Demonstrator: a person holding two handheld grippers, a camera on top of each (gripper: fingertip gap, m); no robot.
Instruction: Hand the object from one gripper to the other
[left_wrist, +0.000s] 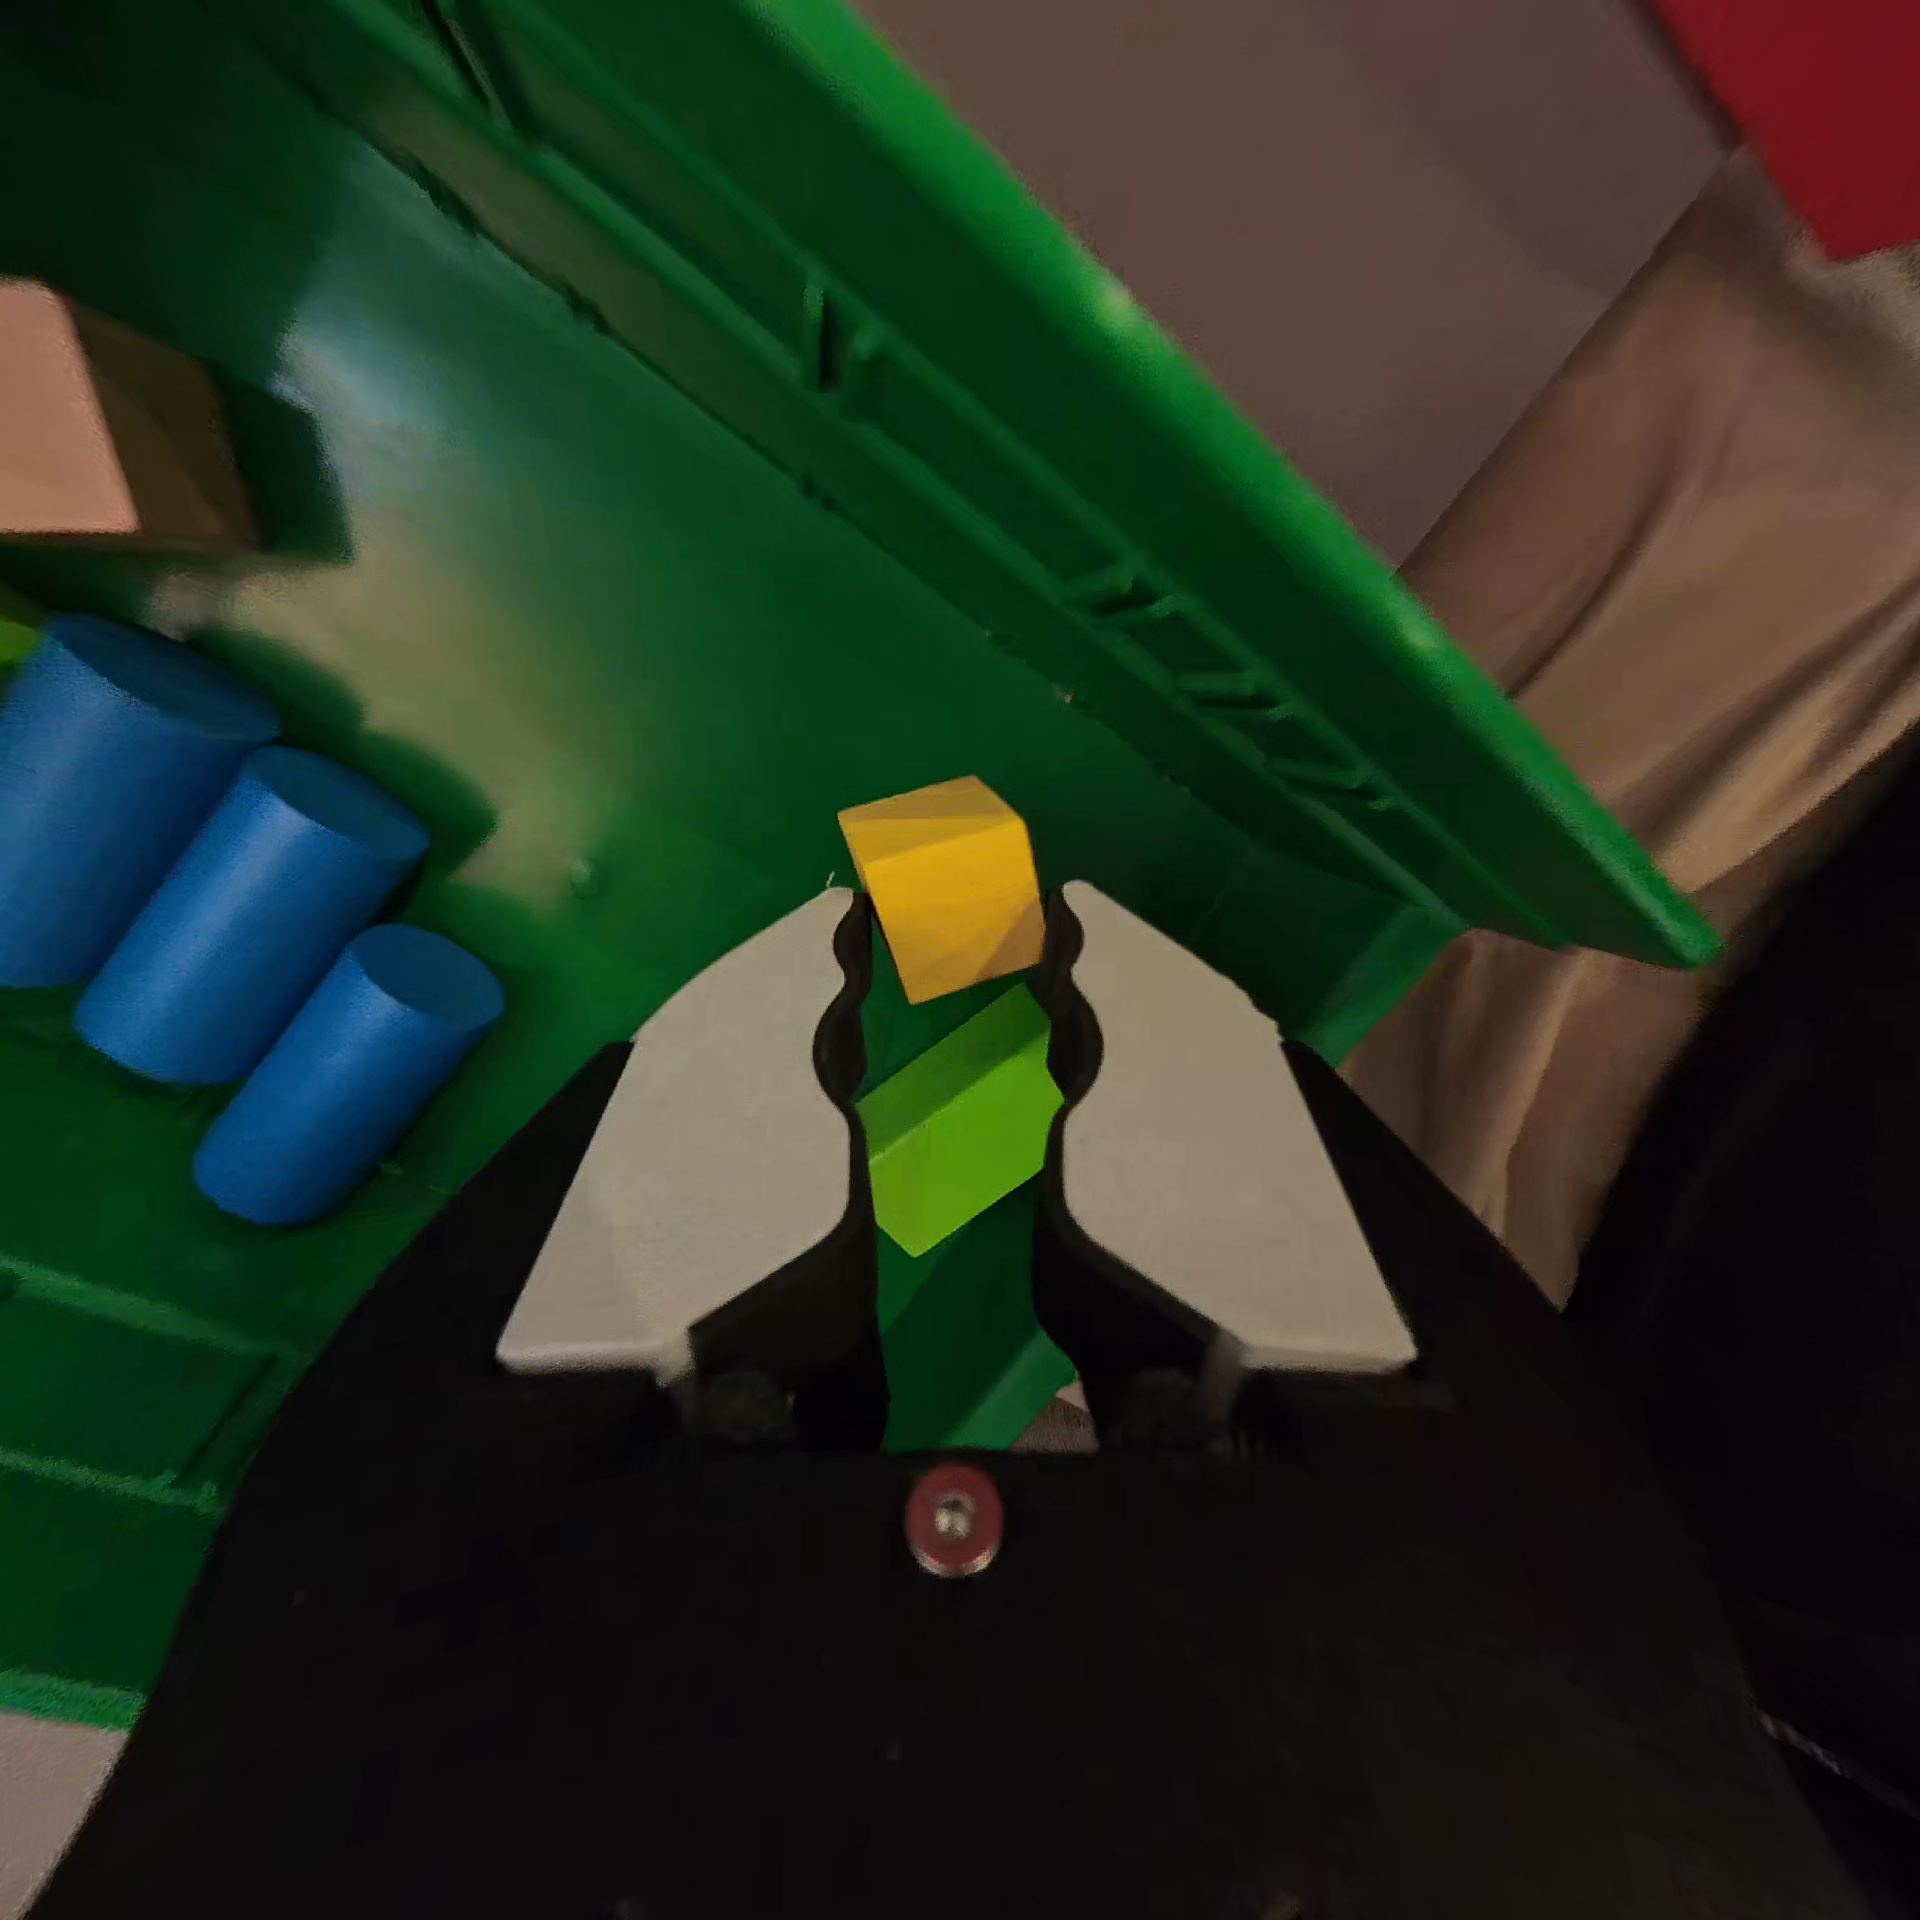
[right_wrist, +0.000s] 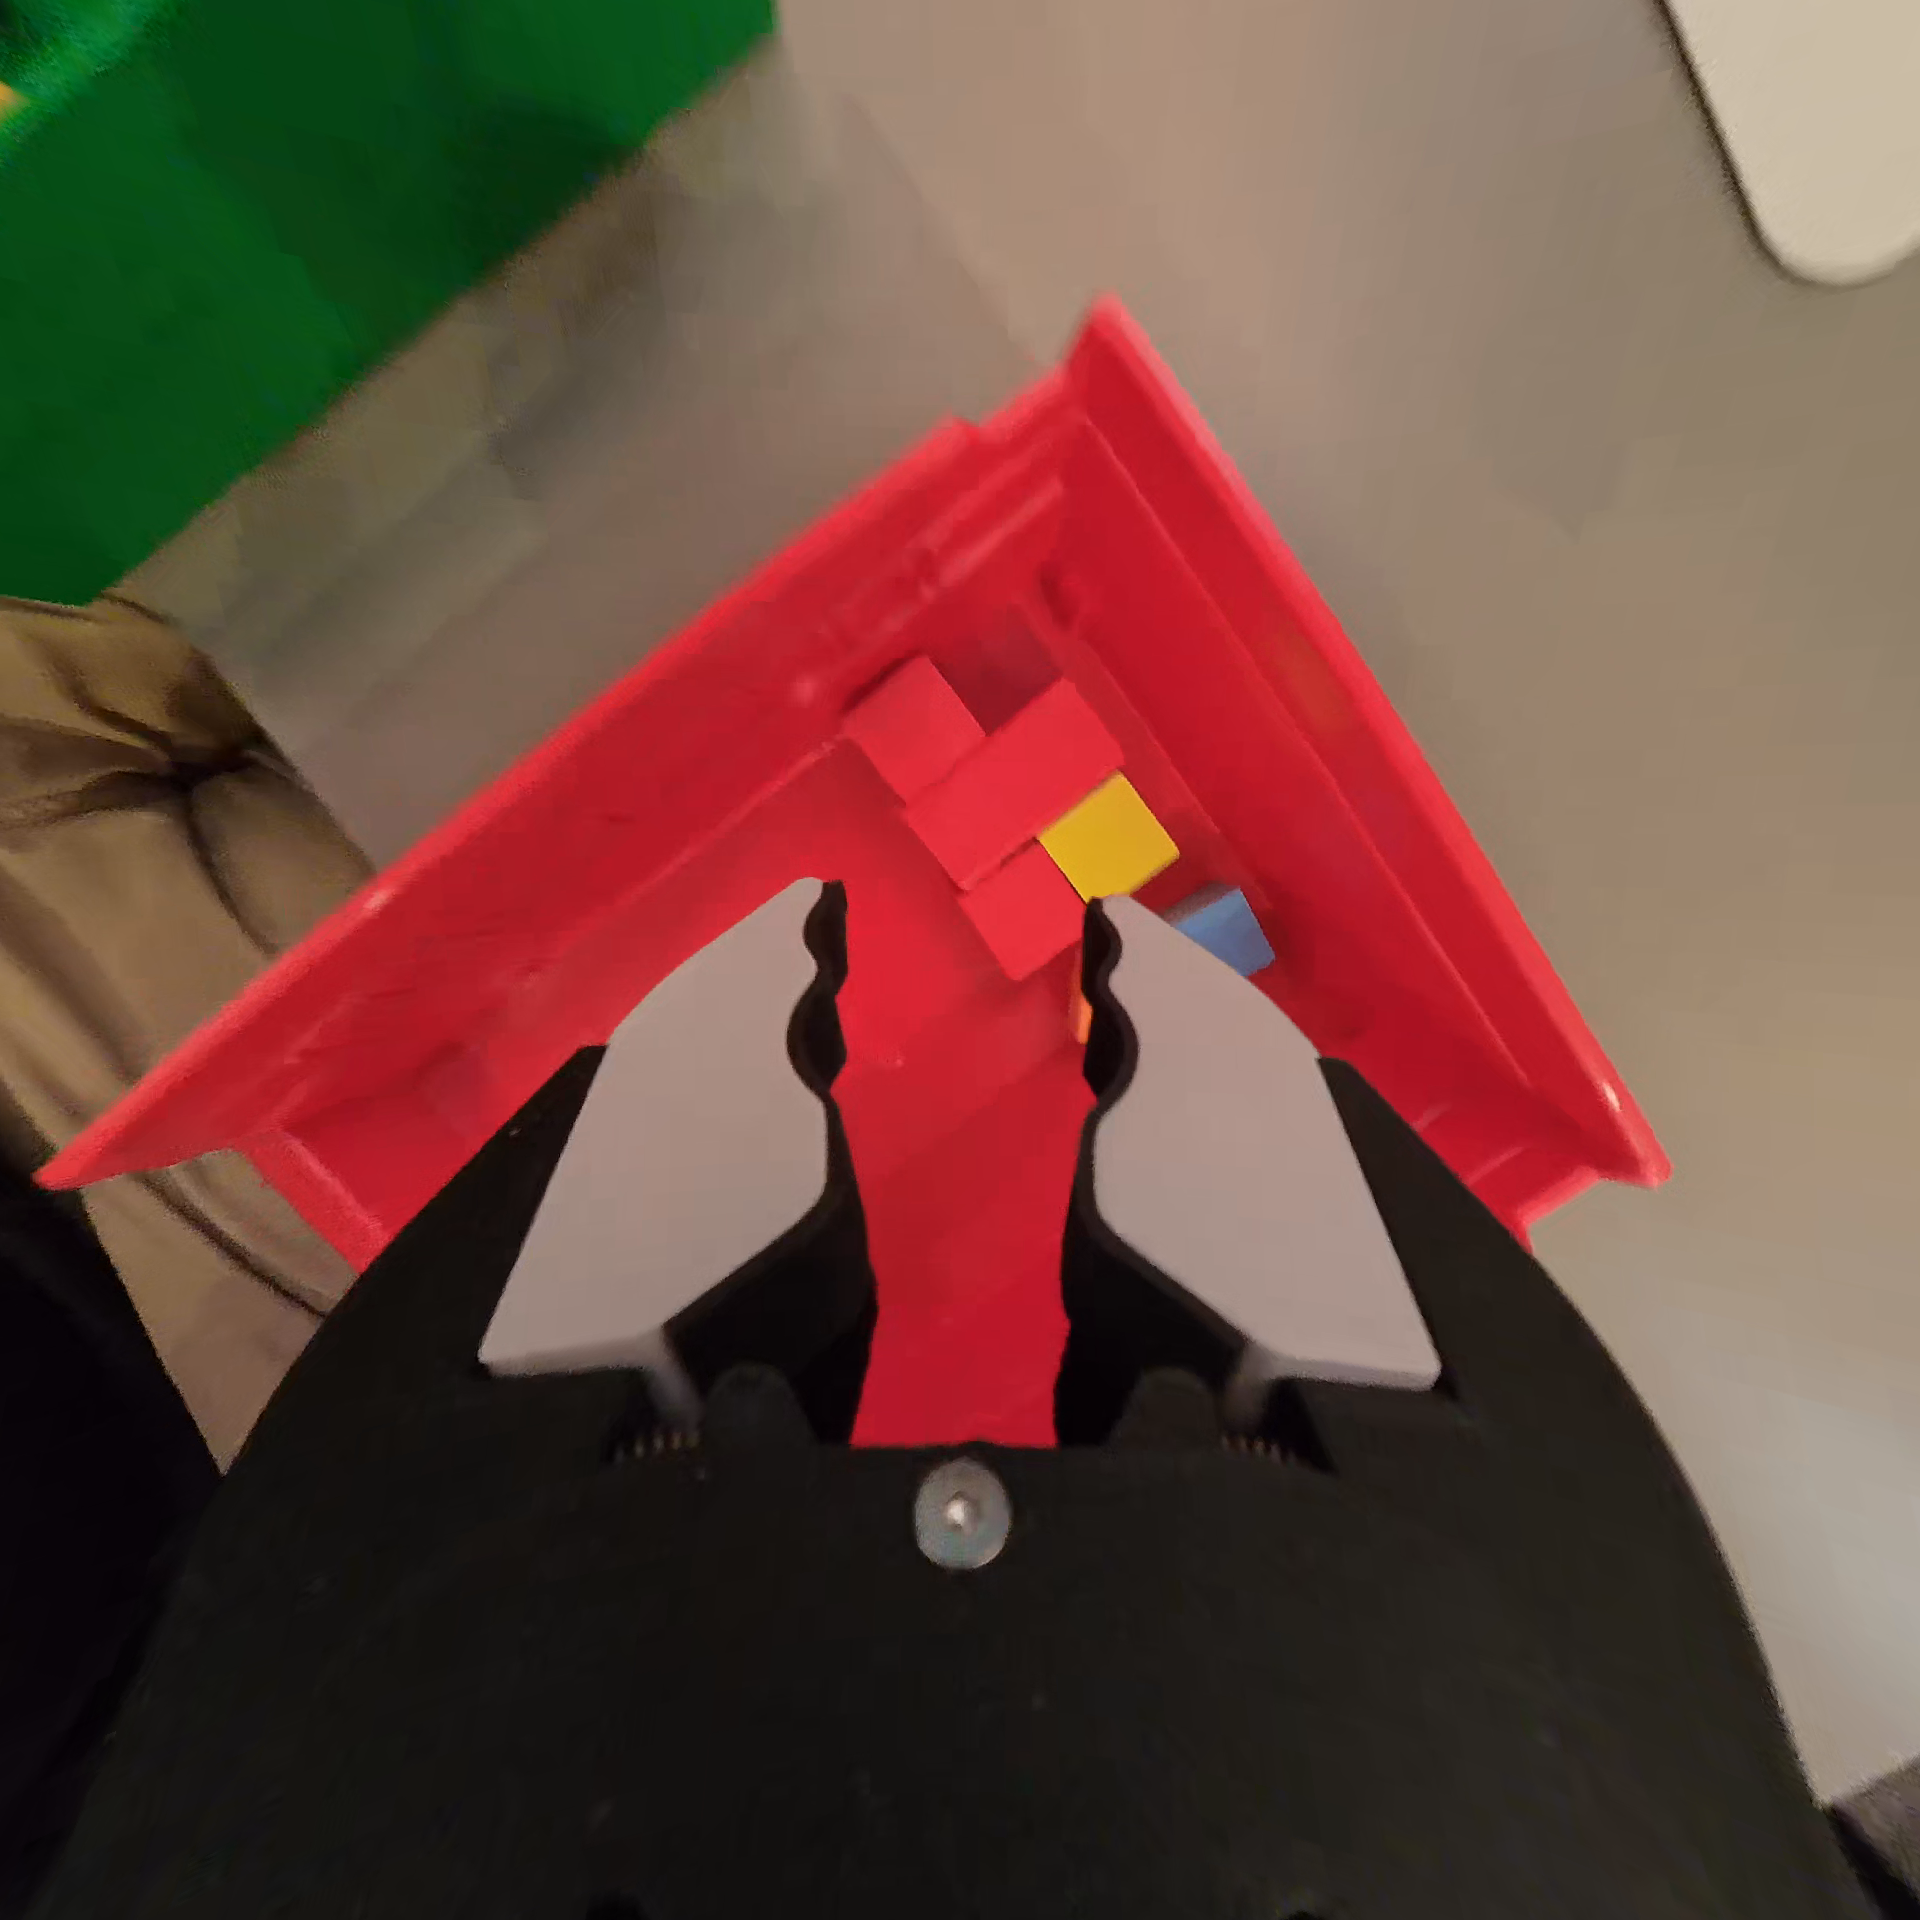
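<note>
the green bin (left_wrist: 644, 582) filled most of the left wrist view, and the left gripper (left_wrist: 954, 914) hung over its floor near one corner, its tips pinched on a yellow cube (left_wrist: 951, 894) — the cube sat tilted between them. inside the green bin, three blue cylinders (left_wrist: 260, 914) lay side by side, well apart from the gripper, and a light green block (left_wrist: 961, 1117) lay just under it. away from the green bin, the right gripper (right_wrist: 961, 909) hovered over a red bin (right_wrist: 727, 894) of blocks — parted, holding nothing.
</note>
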